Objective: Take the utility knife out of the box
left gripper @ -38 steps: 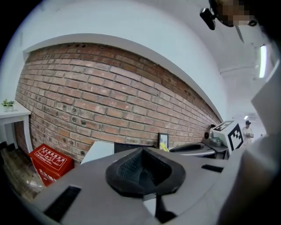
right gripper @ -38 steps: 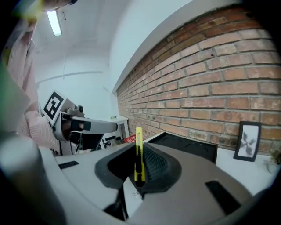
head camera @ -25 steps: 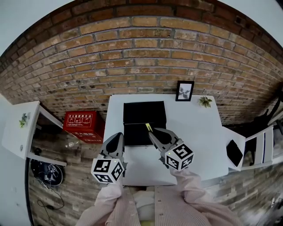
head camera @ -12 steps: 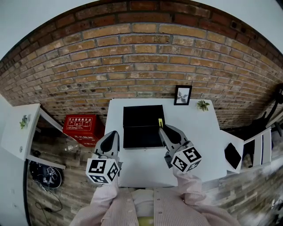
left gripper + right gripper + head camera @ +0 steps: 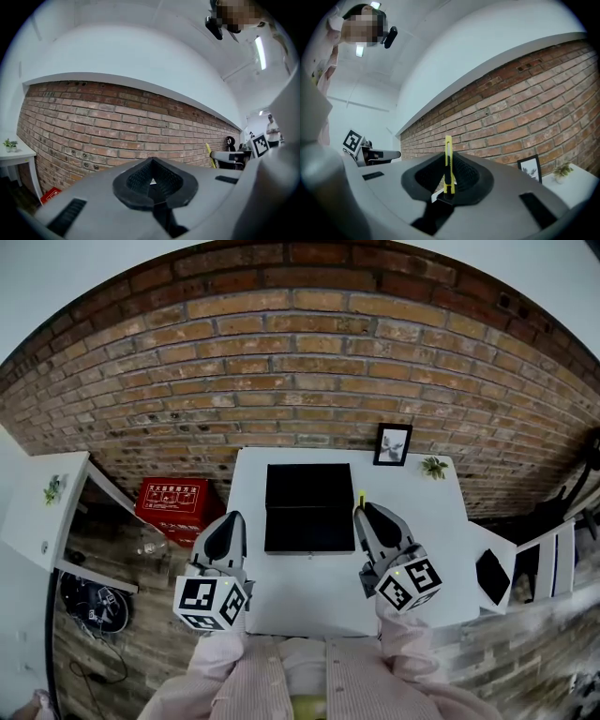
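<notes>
The black box lies open on the white table, its lid folded back toward the wall. My right gripper hangs just right of the box, shut on the yellow utility knife. In the right gripper view the knife stands upright between the black pads. My left gripper hovers at the table's left edge, beside the box, jaws shut with nothing in them. In the left gripper view its pads meet, and the knife shows far right.
A framed picture and a small plant stand at the table's back right, against the brick wall. A red box lies on the floor to the left, near a white shelf. A white side stand is at right.
The right gripper has carried the knife up and to the right, from over the box to beside it. The left gripper has risen and drifted slightly left.
</notes>
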Motion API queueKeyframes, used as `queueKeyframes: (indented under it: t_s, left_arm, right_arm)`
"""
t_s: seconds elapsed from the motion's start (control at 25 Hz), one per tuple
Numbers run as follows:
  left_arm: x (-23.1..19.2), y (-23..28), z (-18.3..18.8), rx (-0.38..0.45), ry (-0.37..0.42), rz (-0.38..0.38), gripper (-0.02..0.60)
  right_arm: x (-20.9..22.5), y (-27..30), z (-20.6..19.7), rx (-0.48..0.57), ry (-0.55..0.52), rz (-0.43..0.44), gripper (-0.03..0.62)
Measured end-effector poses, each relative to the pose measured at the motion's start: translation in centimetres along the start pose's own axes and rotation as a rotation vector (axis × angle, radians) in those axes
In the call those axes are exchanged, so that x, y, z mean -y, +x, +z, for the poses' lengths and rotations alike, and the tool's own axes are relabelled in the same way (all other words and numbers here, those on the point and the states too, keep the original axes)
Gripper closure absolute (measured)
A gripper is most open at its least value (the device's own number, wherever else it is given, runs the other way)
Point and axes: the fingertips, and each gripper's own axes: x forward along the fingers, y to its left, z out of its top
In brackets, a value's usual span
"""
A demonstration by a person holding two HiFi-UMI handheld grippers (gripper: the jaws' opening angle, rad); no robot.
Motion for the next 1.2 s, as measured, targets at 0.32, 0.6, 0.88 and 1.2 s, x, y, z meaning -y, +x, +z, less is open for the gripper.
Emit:
queueKeyframes:
  t_s: [0.32,0.6,0.88,1.2]
  left_arm:
    - [-0.8,-0.7,0.4,0.017,0.001,0.019,0.589]
    - [-0.9,-0.5,0.2,0.007,-0.002,0.019,0.589]
    - [-0.7,-0.2,-0.1,-0.004,0.003,0.015,0.589]
    - [-0.6,0.2,-0.5,-0.009,0.0,0.01,0.589]
  right_arm:
    - [0.0,-0.1,0.4,0.009,-0.02,-0.012,0.542]
    - [-0.1,0.1,0.3,0.002,-0.026,-0.013,0.542]
    - [0.2,0.1,0.1,-0.003,-0.033,-0.021,0.543]
    - [0.7,0.1,0.0,-0.008,-0.036,-0.033,0.543]
